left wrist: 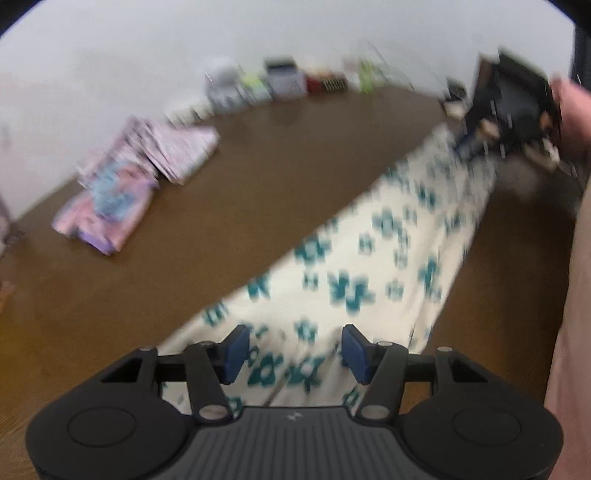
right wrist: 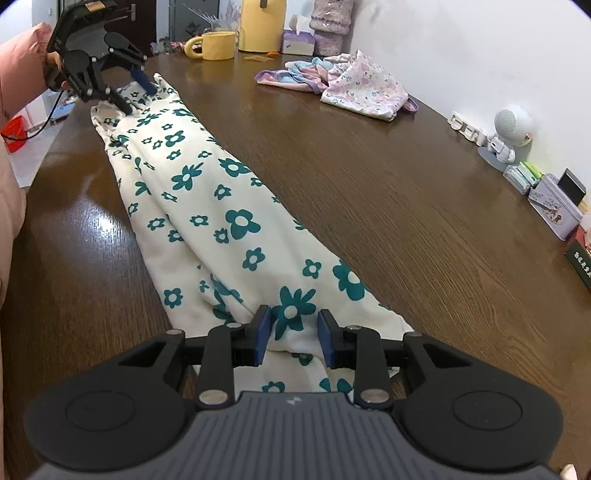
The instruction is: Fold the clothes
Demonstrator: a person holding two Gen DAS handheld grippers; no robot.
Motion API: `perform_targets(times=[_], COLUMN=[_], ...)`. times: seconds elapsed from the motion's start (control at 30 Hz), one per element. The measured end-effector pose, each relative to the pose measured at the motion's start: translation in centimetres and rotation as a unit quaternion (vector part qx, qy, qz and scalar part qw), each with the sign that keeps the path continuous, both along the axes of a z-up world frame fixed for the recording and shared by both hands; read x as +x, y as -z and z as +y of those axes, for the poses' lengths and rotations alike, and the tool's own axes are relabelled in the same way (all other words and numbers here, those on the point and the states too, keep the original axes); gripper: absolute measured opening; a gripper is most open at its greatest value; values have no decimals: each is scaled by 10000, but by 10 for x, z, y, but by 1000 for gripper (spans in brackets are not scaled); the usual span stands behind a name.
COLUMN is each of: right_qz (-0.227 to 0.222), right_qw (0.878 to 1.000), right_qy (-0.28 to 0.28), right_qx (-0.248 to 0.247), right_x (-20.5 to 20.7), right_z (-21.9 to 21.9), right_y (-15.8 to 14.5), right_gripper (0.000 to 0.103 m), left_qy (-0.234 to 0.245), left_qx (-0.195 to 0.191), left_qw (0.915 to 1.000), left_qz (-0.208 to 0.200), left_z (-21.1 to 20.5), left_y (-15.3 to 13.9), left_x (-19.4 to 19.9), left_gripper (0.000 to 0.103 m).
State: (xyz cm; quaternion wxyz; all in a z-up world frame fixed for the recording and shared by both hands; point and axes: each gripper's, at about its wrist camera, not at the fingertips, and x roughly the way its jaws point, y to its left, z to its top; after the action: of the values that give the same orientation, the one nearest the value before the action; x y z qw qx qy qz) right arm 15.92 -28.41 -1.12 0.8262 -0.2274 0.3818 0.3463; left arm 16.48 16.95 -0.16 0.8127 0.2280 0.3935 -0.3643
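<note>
A long cream garment with teal flowers [right wrist: 207,206] lies stretched along the brown wooden table [right wrist: 388,184]. In the right wrist view my right gripper [right wrist: 295,339] sits low over its near end. The jaws stand apart with fabric between the blue pads [right wrist: 263,332], which do not visibly press on it. At the far end my left gripper [right wrist: 135,92] is open, its fingers straddling the bunched edge. The blurred left wrist view shows the left gripper [left wrist: 295,350] open above the garment [left wrist: 369,266], and the right gripper [left wrist: 509,110] at the other end.
Pink and lilac clothes [right wrist: 343,81] lie heaped by the wall; in the left wrist view they are the pink piles [left wrist: 110,206]. A yellow mug [right wrist: 218,44], a yellow kettle [right wrist: 262,22], a small white figure [right wrist: 509,129] and tins [right wrist: 554,210] line the table's back edge. A pink sleeve [right wrist: 18,74] is at left.
</note>
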Motion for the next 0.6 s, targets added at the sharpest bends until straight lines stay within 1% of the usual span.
perform_targets(times=[0.03, 0.07, 0.17, 0.23, 0.27, 0.3, 0.33, 0.37, 0.47, 0.57, 0.6], right_qz=[2, 2, -14, -3, 19, 39, 55, 59, 53, 54, 54], right_qw=[10000, 10000, 9997, 9995, 9994, 9993, 9992, 9991, 9985, 9980, 9978], right_qy=[32, 63, 124, 143, 157, 172, 185, 190, 204, 225, 232], right_qx=[-23, -51, -193, -279, -302, -325, -351, -387, -501, -589, -611], right_x=[0, 0, -1, 0, 1, 2, 3, 3, 4, 4, 4], right_z=[1, 1, 6, 8, 9, 10, 10, 12, 16, 20, 21], right_y=[0, 0, -1, -2, -2, -2, -2, -3, -3, -4, -4], right_gripper=[27, 27, 27, 27, 27, 27, 27, 27, 27, 27, 27], left_qy=[40, 17, -55, -118, -152, -198, -250, -271, -372, -371, -374], left_qx=[-44, -134, -124, -26, 30, 61, 78, 73, -106, -100, -88], left_qw=[10000, 9999, 9999, 9999, 9999, 9998, 9997, 9996, 9992, 9992, 9992], left_qz=[59, 83, 32, -2, -21, -26, -22, -28, 28, -59, -81], left_z=[4, 11, 32, 45, 52, 57, 63, 68, 82, 83, 82], left_y=[2, 2, 2, 2, 1, 2, 2, 2, 4, 2, 0], left_x=[1, 0, -10, -15, -18, -19, -19, -20, -22, -26, -27], left_gripper=[54, 51, 46, 38, 37, 33, 27, 25, 25, 26, 29])
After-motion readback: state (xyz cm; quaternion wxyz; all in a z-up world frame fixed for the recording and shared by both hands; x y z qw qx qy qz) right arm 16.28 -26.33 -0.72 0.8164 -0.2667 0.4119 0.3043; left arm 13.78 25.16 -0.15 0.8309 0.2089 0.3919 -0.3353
